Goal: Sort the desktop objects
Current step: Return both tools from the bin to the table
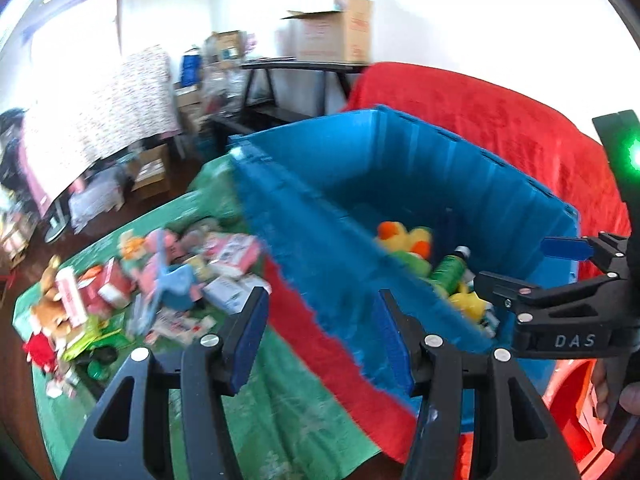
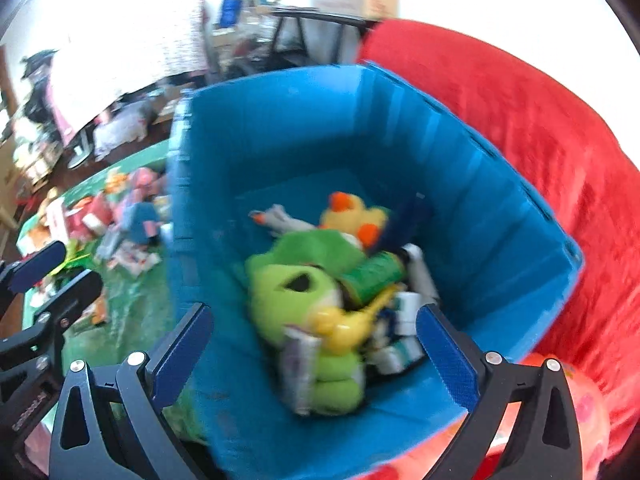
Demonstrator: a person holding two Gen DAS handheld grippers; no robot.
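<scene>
A blue bin stands on a red cloth and holds a green frog plush, a yellow duck plush, a green can and small boxes. My right gripper is open and empty, above the bin's near edge. My left gripper is open and empty, beside the bin's left wall. The right gripper also shows in the left wrist view, over the bin. A pile of toys and boxes lies on the green cloth to the left.
A green cloth covers the table's left part and a red cloth the right. A brown plush lies at the far left. A black desk with cardboard boxes stands behind. The frames are blurred.
</scene>
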